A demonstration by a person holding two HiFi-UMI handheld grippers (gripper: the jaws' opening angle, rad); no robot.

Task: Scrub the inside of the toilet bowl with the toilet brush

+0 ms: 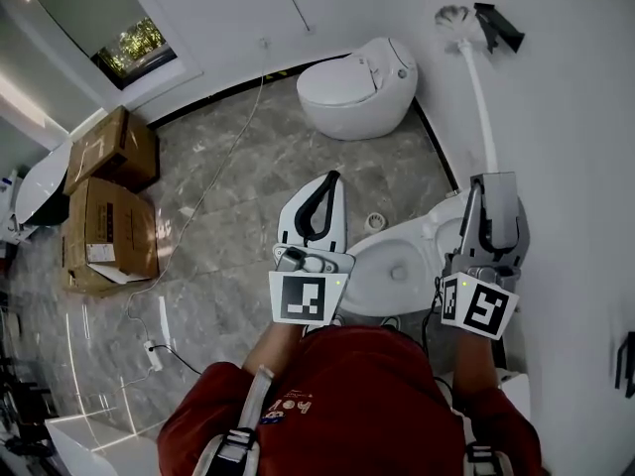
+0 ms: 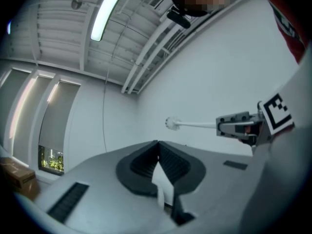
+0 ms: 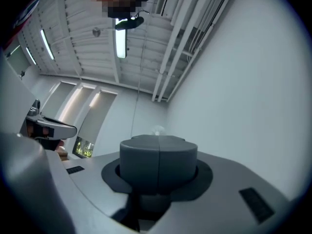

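My right gripper [image 1: 493, 178] is shut on the white handle of the toilet brush [image 1: 483, 107]. The brush points up along the white wall, with its bristle head [image 1: 454, 15] far above the bowl. In the right gripper view the shut jaws hide the handle and only the bristle head [image 3: 157, 129] peeps over them. From the left gripper view, the toilet brush [image 2: 195, 125] sticks out of the right gripper [image 2: 222, 126]. My left gripper [image 1: 332, 178] [image 2: 157, 143] is shut on nothing, tilted upward. The white toilet bowl [image 1: 372, 266] lies open below, between both grippers.
A second, egg-shaped toilet [image 1: 352, 87] with its lid down stands further back. Two cardboard boxes [image 1: 109, 236] sit on the grey marble floor at left. A cable with a power strip [image 1: 154, 355] runs across the floor. A black bracket [image 1: 499, 25] is on the right wall.
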